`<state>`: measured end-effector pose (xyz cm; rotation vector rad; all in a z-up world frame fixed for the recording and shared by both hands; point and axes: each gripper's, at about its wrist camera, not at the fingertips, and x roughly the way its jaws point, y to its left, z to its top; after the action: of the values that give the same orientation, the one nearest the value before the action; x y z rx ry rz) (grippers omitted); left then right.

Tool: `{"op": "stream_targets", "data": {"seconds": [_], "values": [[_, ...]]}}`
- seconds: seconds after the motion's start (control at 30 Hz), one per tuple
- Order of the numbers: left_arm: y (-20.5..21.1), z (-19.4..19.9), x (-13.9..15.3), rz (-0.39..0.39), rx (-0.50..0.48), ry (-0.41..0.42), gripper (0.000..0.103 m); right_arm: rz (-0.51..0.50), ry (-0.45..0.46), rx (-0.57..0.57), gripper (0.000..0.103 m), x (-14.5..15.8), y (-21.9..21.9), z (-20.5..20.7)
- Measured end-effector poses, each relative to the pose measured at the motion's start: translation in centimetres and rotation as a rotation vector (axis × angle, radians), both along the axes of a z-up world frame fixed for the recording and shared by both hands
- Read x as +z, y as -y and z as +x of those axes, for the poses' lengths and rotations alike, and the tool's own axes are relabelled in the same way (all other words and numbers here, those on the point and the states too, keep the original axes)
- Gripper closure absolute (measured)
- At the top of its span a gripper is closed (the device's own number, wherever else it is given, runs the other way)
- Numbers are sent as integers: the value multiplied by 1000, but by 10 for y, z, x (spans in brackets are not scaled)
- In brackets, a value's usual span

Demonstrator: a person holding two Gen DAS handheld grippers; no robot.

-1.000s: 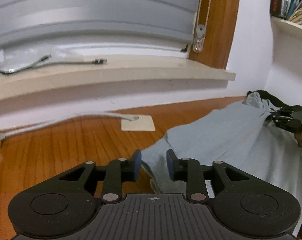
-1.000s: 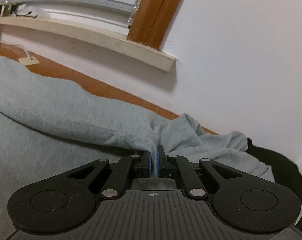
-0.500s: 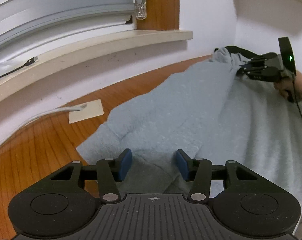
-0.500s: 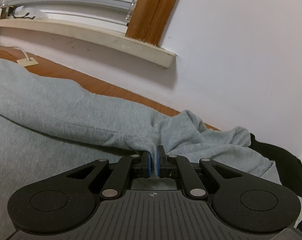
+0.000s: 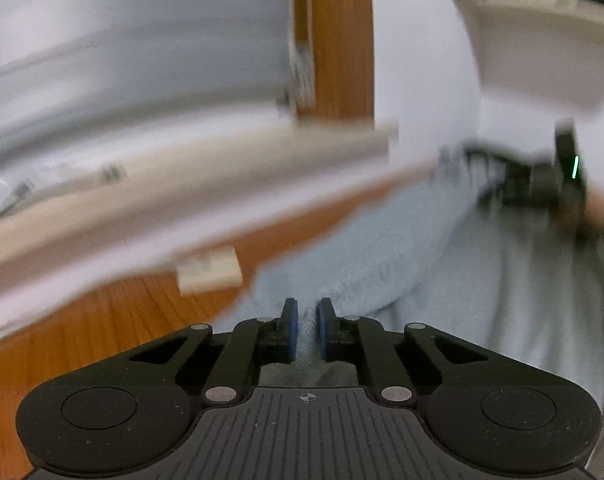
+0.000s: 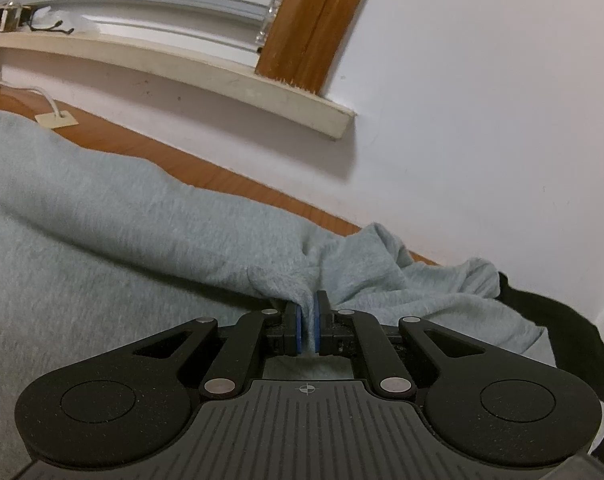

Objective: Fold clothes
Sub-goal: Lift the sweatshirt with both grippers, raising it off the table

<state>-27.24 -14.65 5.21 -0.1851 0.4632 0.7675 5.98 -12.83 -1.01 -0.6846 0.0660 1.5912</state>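
Note:
A light grey garment (image 5: pixel 442 280) lies spread over a wooden table (image 5: pixel 82 320). In the blurred left wrist view my left gripper (image 5: pixel 307 308) sits at the garment's near left edge. Its jaws are closing, and a strip of grey fabric is pinched between the blue pads. My right gripper (image 6: pixel 308 300) is shut on a raised fold of the same garment (image 6: pixel 142 240) near its bunched far end. That gripper (image 5: pixel 482 176) also shows as a blurred shape with a hand behind it, at the far right of the left wrist view.
A white wall and a cream window sill (image 6: pixel 222 80) run along the table's far side. A small cream cable plate (image 5: pixel 208 270) lies on the wood left of the garment. Black cloth (image 6: pixel 562 320) lies beyond the bunched end. A shelf (image 5: pixel 542 60) hangs at upper right.
My left gripper moved onto the garment's edge and its jaws went from wide apart to nearly together on the fabric. The right gripper kept its hold and place.

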Motion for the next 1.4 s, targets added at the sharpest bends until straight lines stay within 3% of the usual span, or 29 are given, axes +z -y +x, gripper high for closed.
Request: {"op": "stream_targets", "data": {"seconds": [0.07, 0.2, 0.33, 0.53, 0.87, 0.93, 1.0, 1.07, 1.2, 1.4], "values": [[4, -10, 12, -11, -12, 53, 92, 8, 2, 7, 97, 0, 1, 0], [18, 3, 0, -34, -79, -75, 89, 2, -12, 7, 97, 2, 0, 2], [25, 3, -12, -47, -80, -120, 82, 3, -44, 1, 97, 3, 0, 7], [24, -2, -15, -16, -38, -160, 48, -2, -26, 2, 97, 2, -1, 3], [19, 12, -42, -76, -128, -220, 44, 1, -20, -2, 97, 1, 0, 3], [18, 11, -41, -70, -122, -217, 48, 11, -13, -3, 97, 1, 1, 2], [18, 10, -40, -62, -115, -212, 75, 41, -8, 0, 98, 2, 4, 2], [17, 7, -31, -34, -85, -187, 91, 79, 1, -5, 98, 5, 8, 2], [18, -3, 5, 56, 2, -111, 93, 168, 8, -22, 99, 32, 18, 1], [38, -13, 90, 241, 86, -10, 93, 350, 36, -25, 99, 123, 48, -3]]}}
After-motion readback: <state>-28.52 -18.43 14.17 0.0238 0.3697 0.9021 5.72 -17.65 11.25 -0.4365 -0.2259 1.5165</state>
